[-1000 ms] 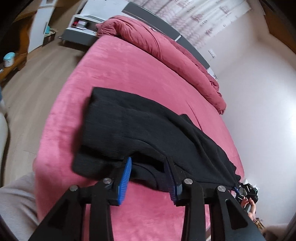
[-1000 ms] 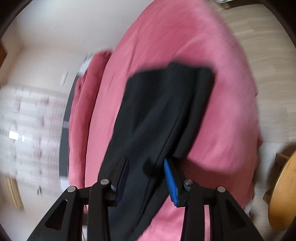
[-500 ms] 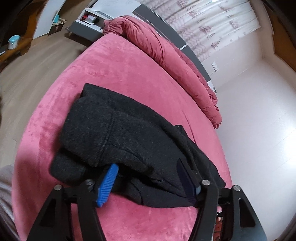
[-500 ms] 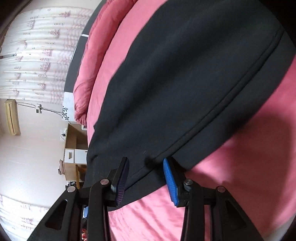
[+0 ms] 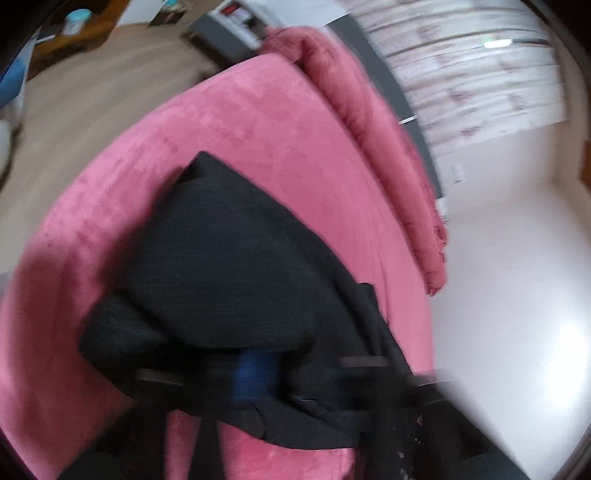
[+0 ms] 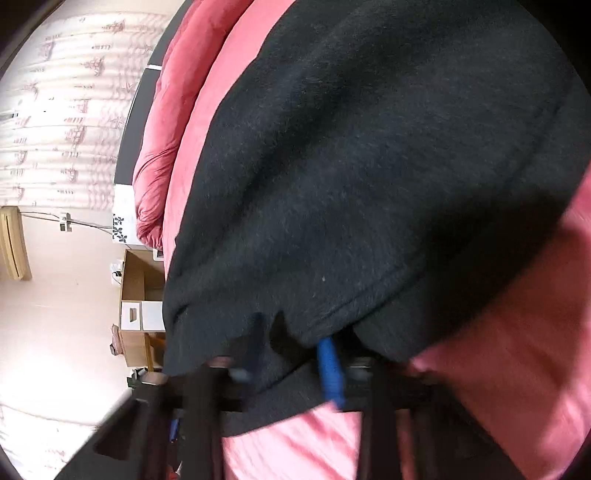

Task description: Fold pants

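Black pants [image 5: 229, 280] lie bunched on a pink bed [image 5: 258, 122]. In the left wrist view my left gripper [image 5: 295, 376] is blurred and low against the near edge of the pants; one blue pad [image 5: 253, 373] shows, the other finger is lost in black cloth. In the right wrist view the pants [image 6: 369, 166] fill most of the frame. My right gripper [image 6: 291, 354] sits at their near hem, with cloth between the blue pad [image 6: 330, 369] and the other finger.
A rolled pink duvet [image 5: 373, 122] lies along the far side of the bed. A curtained window [image 5: 461, 66] and white wall are behind it. Wooden floor [image 5: 92, 110] and a grey nightstand [image 5: 229, 29] are at the left. A wooden shelf unit [image 6: 142, 295] stands beyond the bed.
Both grippers moved in closer over the pants and the views are now motion-blurred. The pants are more bunched up. The left jaws, wide open half a second ago, are now buried in cloth.
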Available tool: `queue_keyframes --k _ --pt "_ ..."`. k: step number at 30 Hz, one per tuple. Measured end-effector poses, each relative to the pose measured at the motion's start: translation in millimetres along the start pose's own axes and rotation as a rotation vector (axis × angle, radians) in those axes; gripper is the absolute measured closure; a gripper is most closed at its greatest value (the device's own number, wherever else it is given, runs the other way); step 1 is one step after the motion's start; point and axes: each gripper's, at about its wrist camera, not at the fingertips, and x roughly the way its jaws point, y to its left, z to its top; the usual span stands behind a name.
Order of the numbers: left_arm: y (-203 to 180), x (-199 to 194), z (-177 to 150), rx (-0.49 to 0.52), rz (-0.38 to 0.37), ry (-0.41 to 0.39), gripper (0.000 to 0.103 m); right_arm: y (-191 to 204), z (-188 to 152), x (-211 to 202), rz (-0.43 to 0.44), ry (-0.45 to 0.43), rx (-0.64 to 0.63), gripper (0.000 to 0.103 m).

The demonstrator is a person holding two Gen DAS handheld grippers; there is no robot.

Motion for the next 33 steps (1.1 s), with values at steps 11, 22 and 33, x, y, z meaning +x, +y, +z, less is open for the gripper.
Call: queue_keyframes --k 11,22,33 --pt "-9 -49 -28 0.179 -0.035 0.001 0.095 61 2 -82 0.155 -0.073 -0.227 0.096" --pt "26 -39 -53 0.229 0.101 -0.01 0.036 -42 -22 -31 0.04 0.011 0.035 0.092" --pt "39 -39 10 0.172 0.165 -0.138 0.017 23 -52 -76 -0.069 -0.077 -0.329 0.081"
